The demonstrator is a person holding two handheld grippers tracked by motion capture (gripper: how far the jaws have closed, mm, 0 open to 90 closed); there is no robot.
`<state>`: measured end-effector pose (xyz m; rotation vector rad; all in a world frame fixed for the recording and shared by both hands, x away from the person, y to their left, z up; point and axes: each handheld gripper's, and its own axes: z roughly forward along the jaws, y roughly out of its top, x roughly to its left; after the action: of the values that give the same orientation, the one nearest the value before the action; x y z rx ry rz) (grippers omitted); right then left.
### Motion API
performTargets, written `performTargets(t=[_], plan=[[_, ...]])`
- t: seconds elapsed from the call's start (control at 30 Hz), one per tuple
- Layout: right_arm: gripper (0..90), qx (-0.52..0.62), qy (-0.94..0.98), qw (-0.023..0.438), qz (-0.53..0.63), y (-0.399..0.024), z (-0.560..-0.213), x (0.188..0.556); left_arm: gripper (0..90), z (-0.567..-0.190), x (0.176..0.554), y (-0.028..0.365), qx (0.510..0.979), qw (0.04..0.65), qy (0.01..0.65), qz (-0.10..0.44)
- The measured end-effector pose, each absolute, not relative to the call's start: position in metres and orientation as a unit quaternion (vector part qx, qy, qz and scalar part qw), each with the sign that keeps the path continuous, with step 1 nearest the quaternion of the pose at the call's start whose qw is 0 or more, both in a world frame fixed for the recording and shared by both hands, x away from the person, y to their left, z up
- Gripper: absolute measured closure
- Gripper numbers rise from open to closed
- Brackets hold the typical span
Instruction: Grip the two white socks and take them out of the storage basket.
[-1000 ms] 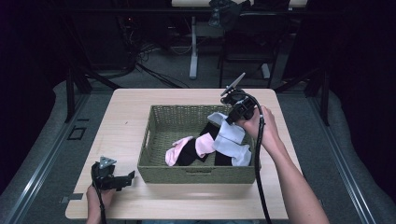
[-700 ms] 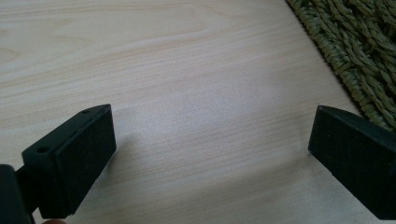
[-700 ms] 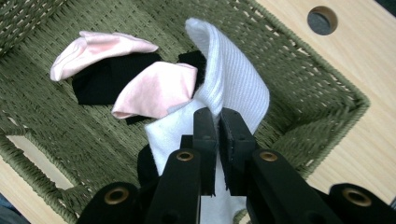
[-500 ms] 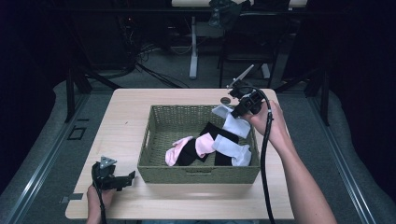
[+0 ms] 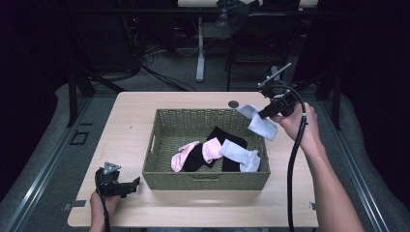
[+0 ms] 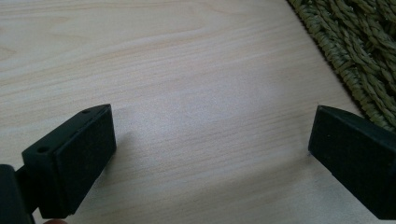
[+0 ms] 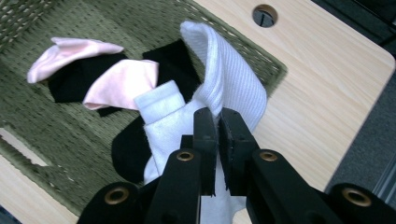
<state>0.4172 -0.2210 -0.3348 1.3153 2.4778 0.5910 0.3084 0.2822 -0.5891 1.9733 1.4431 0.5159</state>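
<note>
Above the far right corner of the basket (image 5: 205,179), the right gripper (image 5: 263,114) held a white sock (image 5: 258,122) that hung limp from its jaws; the left gripper (image 5: 131,183) rested low on the table (image 5: 130,121). Between the left gripper's widely parted jaws lay bare wood. Just ahead of the right gripper's pinching jaws the sock (image 7: 229,79) folded over, looking soft and light, best taken by a pinched fold.

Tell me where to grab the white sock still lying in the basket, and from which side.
Grip the white sock at its raised folded cuff end, coming straight down from above. That end sits up clear of the black socks, and the basket walls block a side approach.
</note>
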Motion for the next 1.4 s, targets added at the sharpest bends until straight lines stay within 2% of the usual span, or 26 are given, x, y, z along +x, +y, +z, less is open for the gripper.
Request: performTargets(t=[0.37, 0.63, 0.9, 1.4], plan=[[85.7, 0.487, 0.835, 0.156, 0.201, -0.261, -0.340, 0.409, 0.8, -0.589, 0.308, 0.282, 0.750, 0.316, 0.548, 0.196], [85.7, 0.518, 0.816, 0.163, 0.196, -0.288, -0.359, 0.405, 0.8, -0.589, 0.308, 0.282, 0.750, 0.315, 0.548, 0.196], [85.9, 0.541, 0.808, 0.148, 0.182, -0.305, -0.392, 0.406, 0.8, -0.589, 0.308, 0.282, 0.750, 0.313, 0.549, 0.197], [86.2, 0.560, 0.808, 0.118, 0.138, -0.308, -0.459, 0.425, 0.9, -0.590, 0.308, 0.281, 0.752, 0.312, 0.547, 0.195]])
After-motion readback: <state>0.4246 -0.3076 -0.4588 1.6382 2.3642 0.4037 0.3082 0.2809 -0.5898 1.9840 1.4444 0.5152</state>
